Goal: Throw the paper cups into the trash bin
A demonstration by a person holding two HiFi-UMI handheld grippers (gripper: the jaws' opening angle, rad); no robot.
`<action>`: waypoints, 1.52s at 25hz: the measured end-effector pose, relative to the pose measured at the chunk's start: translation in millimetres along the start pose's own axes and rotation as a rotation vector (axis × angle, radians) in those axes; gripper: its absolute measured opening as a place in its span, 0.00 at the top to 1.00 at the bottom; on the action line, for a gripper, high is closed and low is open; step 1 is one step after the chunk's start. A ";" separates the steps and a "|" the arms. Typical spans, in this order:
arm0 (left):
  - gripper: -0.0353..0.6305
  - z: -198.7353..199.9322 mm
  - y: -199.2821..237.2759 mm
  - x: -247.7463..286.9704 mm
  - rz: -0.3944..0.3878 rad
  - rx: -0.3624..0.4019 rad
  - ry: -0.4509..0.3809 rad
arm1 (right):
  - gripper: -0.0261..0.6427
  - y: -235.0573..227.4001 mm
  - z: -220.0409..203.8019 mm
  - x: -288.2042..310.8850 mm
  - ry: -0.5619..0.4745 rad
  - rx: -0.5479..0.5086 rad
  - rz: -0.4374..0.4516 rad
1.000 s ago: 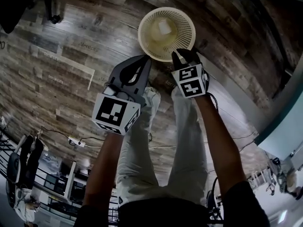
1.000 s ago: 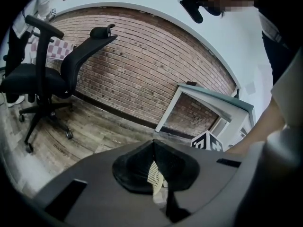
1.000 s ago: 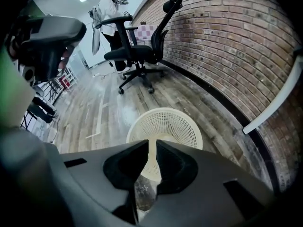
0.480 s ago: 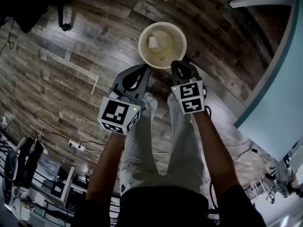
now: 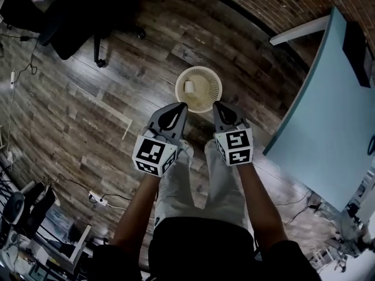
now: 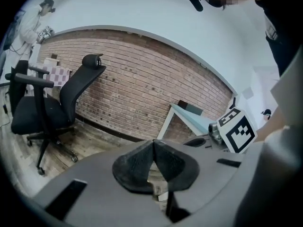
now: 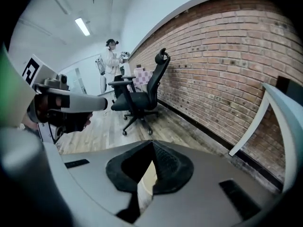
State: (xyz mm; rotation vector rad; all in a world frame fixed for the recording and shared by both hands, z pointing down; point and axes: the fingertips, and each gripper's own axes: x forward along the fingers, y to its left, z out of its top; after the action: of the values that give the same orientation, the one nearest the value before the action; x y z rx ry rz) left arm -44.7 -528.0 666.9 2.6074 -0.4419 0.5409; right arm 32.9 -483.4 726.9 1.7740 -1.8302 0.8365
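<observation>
Head view: a paper cup lies inside the trash bin on the wooden floor. It shows just beyond the tips of both tongs, nearer the left gripper than the right gripper, and touches neither. The cup seems to lie on its side, left of the bin's middle, its long axis roughly up-down in the picture; which end is the mouth is too small to tell. It is small, white and plain. Both pairs of jaws are pressed together with nothing between them.
</observation>
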 end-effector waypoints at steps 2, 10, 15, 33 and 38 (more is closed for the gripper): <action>0.93 16.0 -17.0 -9.0 -0.025 0.019 -0.002 | 0.95 0.7 18.8 -19.0 -0.030 0.021 -0.009; 0.93 73.6 -53.1 -48.3 -0.029 0.024 -0.090 | 0.95 3.5 100.9 -84.9 -0.182 0.021 -0.036; 0.93 110.8 -62.2 -81.4 -0.003 0.023 -0.160 | 0.95 15.5 154.3 -127.7 -0.289 -0.015 -0.035; 0.93 224.5 -77.8 -155.9 -0.027 0.131 -0.374 | 0.95 74.1 265.4 -221.1 -0.528 -0.078 -0.018; 0.93 228.9 -86.7 -160.7 -0.043 0.149 -0.390 | 0.95 80.8 279.2 -229.9 -0.565 -0.096 -0.008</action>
State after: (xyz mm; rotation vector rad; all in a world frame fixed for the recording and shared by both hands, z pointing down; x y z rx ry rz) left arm -83.0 -528.3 376.6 2.8643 -0.4795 0.0461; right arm -7.2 -514.0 359.8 2.0952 -2.1505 0.2402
